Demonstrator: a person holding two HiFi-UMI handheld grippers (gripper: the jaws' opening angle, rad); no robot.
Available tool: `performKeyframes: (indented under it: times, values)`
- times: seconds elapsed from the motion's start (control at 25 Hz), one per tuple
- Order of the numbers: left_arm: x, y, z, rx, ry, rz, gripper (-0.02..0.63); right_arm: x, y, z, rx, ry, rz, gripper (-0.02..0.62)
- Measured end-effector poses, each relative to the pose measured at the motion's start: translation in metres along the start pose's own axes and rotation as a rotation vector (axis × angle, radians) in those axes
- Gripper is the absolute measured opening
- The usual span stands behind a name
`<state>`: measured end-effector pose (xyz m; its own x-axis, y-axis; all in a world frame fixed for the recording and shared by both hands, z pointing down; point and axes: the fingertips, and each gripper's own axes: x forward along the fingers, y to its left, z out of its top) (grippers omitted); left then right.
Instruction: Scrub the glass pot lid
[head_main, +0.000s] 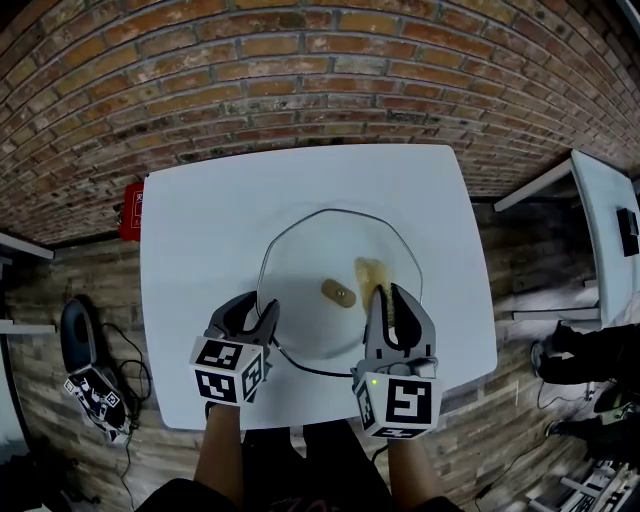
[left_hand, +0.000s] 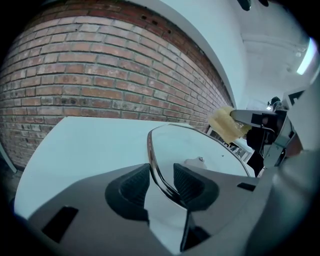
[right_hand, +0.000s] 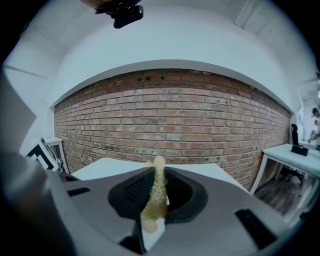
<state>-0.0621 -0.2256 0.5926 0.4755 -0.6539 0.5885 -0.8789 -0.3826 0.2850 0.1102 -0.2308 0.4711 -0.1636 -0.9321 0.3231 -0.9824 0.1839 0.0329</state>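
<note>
One round glass lid (head_main: 335, 270), porous sponge (right_hand: 154, 200)

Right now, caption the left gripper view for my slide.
Left tongs astride the lid rim on the table; right tongs hold a sponge beyond.

White table (head_main: 200, 250), glass pot lid (head_main: 310, 270) on its near half.

Bright, even indoor light; strong fisheye bending at edges, corners vignetted black.
</note>
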Motion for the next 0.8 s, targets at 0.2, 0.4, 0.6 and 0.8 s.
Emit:
performKeyframes:
  times: [0.2, 0.4, 0.6, 0.8]
  values:
    - [0.0, 0.0, 0.0, -0.007, 0.0, -0.003, 0.152, 0.024, 0.036, 0.011, 0.012, -0.003, 0.077, 0.057]
    - [0.0, -0.001, 0.002, -0.027, -0.009, -0.008, 0.152, 0.054, 0.084, 0.007, 0.012, 0.038, 0.18, 0.058]
    - [-0.001, 0.0, 0.002, -0.03, -0.007, -0.008, 0.152, 0.079, 0.115, -0.015, 0.022, 0.129, 0.249, 0.058]
    - [-0.001, 0.001, 0.001, -0.02, 0.005, -0.006, 0.152, 0.087, 0.104, -0.042, -0.01, 0.215, 0.218, 0.057]
